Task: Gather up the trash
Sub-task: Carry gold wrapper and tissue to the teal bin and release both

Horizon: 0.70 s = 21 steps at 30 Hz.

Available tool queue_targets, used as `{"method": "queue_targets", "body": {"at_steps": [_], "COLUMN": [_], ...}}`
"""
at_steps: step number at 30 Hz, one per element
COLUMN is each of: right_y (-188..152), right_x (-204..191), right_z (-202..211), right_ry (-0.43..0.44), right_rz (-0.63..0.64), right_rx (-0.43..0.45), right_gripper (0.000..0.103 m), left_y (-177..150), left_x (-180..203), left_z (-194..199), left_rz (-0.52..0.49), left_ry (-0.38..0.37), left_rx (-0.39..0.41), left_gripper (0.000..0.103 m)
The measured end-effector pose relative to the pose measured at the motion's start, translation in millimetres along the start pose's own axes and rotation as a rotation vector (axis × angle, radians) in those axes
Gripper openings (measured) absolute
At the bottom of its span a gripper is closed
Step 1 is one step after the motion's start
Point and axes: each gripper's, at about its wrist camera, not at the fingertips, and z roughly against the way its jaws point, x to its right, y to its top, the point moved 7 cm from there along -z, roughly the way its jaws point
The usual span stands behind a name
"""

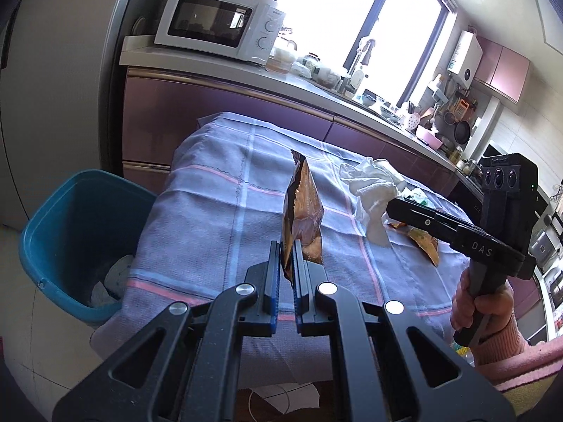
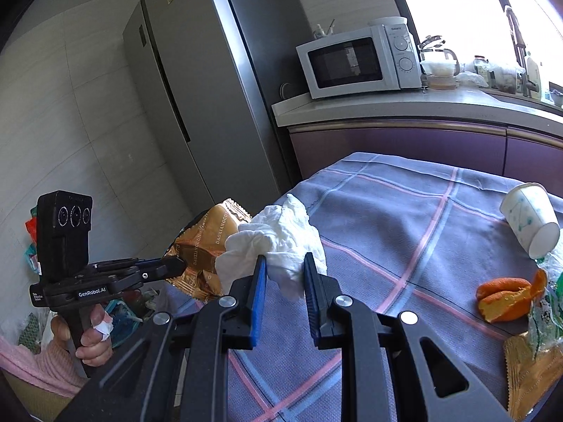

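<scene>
Left tongs (image 1: 288, 246) clamping brown wrapper (image 1: 303, 211), right tongs (image 2: 284, 263) gripping white tissue (image 2: 278, 242)

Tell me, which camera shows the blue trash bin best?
The left wrist view: the blue bin stands open beside the table, paper scraps inside. The right wrist view does not clearly show it.

The blue bin (image 1: 70, 232) hides its contents; the gold wrapper (image 2: 531, 372) is edge-cropped.
</scene>
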Motion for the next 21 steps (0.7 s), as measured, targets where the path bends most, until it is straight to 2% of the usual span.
{"method": "queue_targets", "body": {"at_steps": [21], "right_y": [23], "right_x": [-66], "right_z": [-69], "right_ry": [0.121], "right_rz": [0.117], "right_rx": [-0.09], "right_gripper": [0.019], "left_y": [9], "left_x": [-89], "left_z": [50], "left_rz": [0.124], "left_ry": [0.186], "left_rx": [0.09], "left_gripper": [0.007]}}
